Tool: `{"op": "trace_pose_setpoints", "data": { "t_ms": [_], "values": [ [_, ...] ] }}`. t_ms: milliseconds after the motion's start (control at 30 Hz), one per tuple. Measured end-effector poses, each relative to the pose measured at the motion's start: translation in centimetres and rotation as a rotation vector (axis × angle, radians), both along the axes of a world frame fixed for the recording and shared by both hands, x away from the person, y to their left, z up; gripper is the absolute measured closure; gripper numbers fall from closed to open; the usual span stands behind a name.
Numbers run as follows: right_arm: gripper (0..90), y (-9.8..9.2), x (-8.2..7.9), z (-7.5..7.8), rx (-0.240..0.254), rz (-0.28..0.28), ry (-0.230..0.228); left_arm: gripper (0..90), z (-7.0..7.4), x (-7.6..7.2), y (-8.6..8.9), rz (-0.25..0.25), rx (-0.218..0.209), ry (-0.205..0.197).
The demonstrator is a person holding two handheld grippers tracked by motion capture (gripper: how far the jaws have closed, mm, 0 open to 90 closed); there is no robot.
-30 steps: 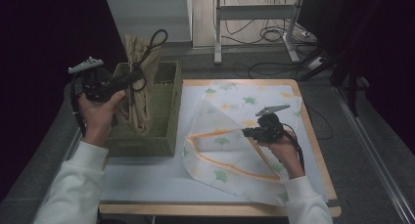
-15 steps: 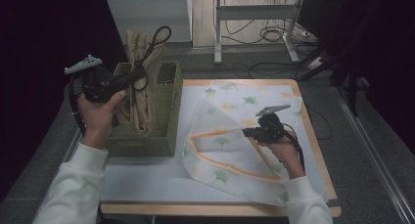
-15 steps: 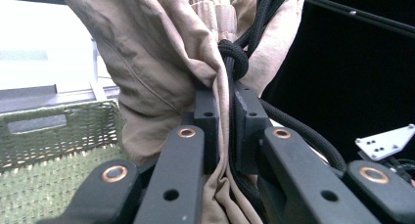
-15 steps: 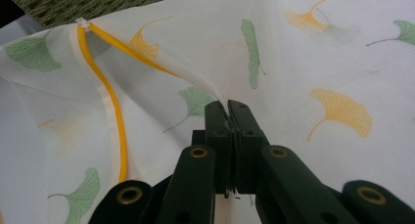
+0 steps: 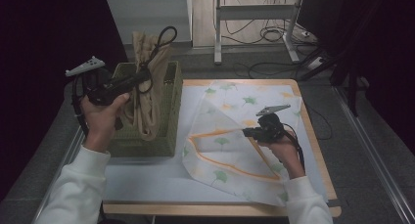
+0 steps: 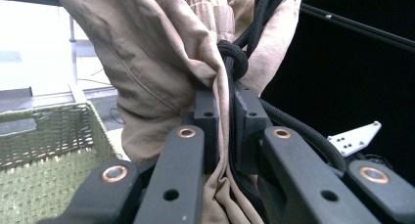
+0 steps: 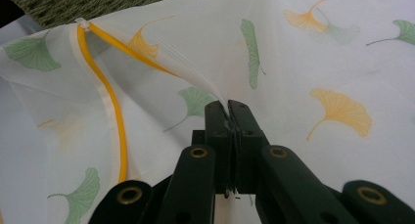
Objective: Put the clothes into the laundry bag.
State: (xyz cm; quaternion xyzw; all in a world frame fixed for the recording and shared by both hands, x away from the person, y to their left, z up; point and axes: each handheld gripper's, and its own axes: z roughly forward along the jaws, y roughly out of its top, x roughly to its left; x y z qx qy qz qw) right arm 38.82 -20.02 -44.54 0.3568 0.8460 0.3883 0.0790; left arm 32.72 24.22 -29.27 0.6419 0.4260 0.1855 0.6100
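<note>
A beige cloth point(image 5: 151, 101) with a black cord point(image 5: 166, 35) hangs out of a green woven basket point(image 5: 166, 131) at the table's left. My left gripper point(image 5: 146, 77) is shut on the beige cloth point(image 6: 156, 53) and the black cord point(image 6: 230, 53), both pinched between the pads and held above the basket point(image 6: 44, 150). At the right lies a white mesh bag point(image 5: 230, 150) printed with ginkgo leaves and edged in orange trim point(image 5: 220, 160). My right gripper point(image 5: 245, 132) is shut on a fold of the bag point(image 7: 293, 48), lifting it into a peak at the gripper point(image 7: 227, 107).
The wooden table point(image 5: 318, 153) carries a white mat point(image 5: 142, 180) under basket and bag. Behind the table stand a metal frame point(image 5: 218, 38) and loose cables point(image 5: 274, 35) on the floor. A dark curtain borders the left and right sides.
The top of the beige cloth and its cord loop have shifted slightly to the right with my left gripper. The right gripper and the bag have stayed still.
</note>
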Motion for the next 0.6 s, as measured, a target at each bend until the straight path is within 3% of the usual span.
{"op": "trace_pose_setpoints", "data": {
  "t_ms": [600],
  "values": [
    [86.3,-0.1,0.0,0.0,0.002,-0.003,0.002,83.2,0.3,-0.6,-2.0,-0.068,0.006,-0.011]
  ]
}}
